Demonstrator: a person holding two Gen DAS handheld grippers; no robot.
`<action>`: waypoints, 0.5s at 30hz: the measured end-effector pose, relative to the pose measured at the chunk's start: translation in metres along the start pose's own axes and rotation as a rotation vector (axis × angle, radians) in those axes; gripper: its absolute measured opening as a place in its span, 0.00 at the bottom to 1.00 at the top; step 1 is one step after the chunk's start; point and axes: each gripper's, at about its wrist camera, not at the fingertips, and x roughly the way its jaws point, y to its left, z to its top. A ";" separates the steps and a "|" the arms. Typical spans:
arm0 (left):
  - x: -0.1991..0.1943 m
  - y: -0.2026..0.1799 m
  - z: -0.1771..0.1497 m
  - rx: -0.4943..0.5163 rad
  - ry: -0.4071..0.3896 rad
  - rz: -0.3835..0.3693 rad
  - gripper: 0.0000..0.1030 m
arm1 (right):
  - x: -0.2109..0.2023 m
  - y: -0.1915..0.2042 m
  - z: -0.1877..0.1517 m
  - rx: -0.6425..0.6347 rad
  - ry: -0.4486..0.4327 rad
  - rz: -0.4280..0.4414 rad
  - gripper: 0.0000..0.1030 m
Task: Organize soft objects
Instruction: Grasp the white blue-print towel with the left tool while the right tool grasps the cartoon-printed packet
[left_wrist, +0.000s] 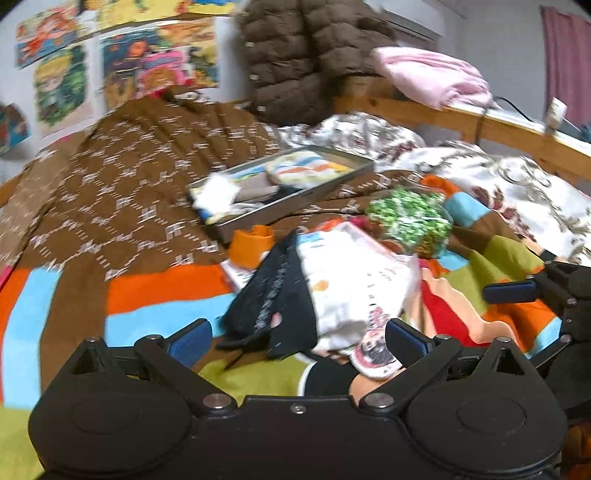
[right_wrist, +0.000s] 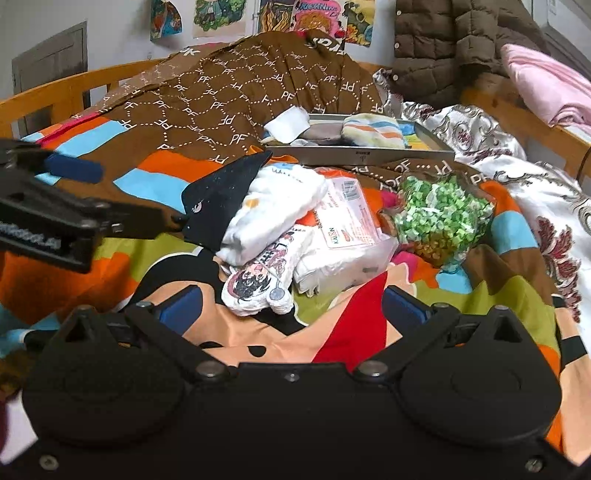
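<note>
A pile of soft items lies on the colourful bedspread: a black cloth, a folded white garment, a cartoon-printed plush piece, a clear packet with white contents and a bag of green bits. My left gripper is open, its jaws either side of the near end of the pile, holding nothing. It shows at the left of the right wrist view, touching the black cloth. My right gripper is open and empty just short of the plush piece.
A grey metal tray holding striped and white soft items sits behind the pile on a brown patterned quilt. A brown puffer jacket, pink blanket and the wooden bed rail are behind.
</note>
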 end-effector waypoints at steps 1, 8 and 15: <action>0.003 -0.001 0.004 0.014 0.004 -0.016 0.95 | 0.001 -0.002 0.000 0.012 0.001 0.012 0.99; 0.024 -0.011 0.025 0.135 0.060 -0.121 0.83 | 0.010 -0.016 -0.001 0.043 -0.018 0.098 0.99; 0.052 -0.016 0.035 0.162 0.146 -0.155 0.66 | 0.035 -0.027 -0.004 0.066 0.015 0.159 0.74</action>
